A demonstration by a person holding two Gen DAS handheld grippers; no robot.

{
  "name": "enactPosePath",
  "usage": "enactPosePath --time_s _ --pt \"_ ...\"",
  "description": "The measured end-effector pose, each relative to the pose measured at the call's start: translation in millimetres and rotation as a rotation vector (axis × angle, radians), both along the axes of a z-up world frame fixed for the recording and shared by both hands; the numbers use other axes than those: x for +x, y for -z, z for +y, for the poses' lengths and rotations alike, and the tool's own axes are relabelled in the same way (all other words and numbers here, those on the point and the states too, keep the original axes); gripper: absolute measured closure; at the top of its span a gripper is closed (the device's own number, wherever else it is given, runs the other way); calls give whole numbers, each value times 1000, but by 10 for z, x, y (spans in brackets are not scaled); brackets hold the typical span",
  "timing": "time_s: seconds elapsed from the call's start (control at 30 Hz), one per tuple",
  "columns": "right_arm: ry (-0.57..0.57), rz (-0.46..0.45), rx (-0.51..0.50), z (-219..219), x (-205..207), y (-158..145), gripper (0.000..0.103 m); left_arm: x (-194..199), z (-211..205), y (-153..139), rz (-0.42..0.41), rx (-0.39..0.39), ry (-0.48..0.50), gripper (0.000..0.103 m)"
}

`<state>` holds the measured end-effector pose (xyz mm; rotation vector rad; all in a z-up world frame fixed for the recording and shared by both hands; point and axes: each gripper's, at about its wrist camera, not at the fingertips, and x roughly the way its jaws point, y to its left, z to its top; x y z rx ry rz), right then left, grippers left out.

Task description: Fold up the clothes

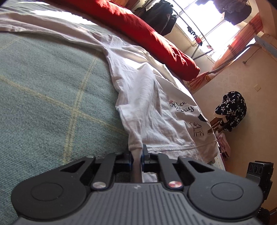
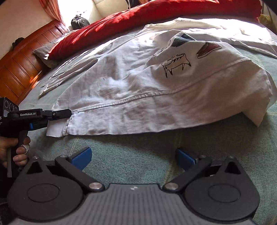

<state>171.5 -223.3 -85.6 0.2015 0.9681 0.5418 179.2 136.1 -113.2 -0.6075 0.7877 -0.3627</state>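
Jaws of left gripper [image 1: 137, 156] on T-shirt [image 1: 148, 103]

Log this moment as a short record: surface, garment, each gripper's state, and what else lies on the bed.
surface: green checked bed cover
garment: white T-shirt with printed drawings, partly folded, lying on the cover
left gripper: shut on the T-shirt's hem corner
right gripper: open, empty, over bare cover just short of the shirt's near edge
also on bed: red quilt beyond the shirt, grey pillow by the wooden headboard
fold status: not finished
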Motion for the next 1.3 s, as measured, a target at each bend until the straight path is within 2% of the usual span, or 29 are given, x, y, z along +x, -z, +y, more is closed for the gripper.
enactPosePath --time_s 0.13,0.3,0.57,0.67,0.7,0.77,0.83,0.97,1.13,1.23,1.3 --pt "36 19 12 -13 21 -55 0 -112 157 -240 -67 7 -47 98" --pt "98 46 68 -113 19 -120 0 -137 430 -600 -162 67 -105 99" --pt "66 -51 36 -91 -169 -333 0 -231 698 -587 -137 155 -165 99" --pt "45 -110 14 -67 -215 -426 0 -314 556 -606 -166 227 -104 97" --pt "43 -132 3 -52 -235 -443 0 -331 476 -612 -176 259 -76 89" --pt "34 -204 -33 -23 -286 -490 0 -355 274 -623 -202 343 -13 64" --pt "23 -259 -101 12 -326 -500 0 -370 26 -633 -240 454 48 50" --pt "1 -325 -290 69 -365 -445 0 -424 -499 -647 -335 658 182 37" --pt "-27 -405 -527 141 -415 -378 0 -560 -1162 -555 -475 905 380 31" --pt "-45 -452 -669 185 -444 -337 0 -596 -1471 -474 -532 986 475 30" --pt "-26 -436 -636 124 -444 -327 0 -575 -1646 -421 -547 1012 527 30"
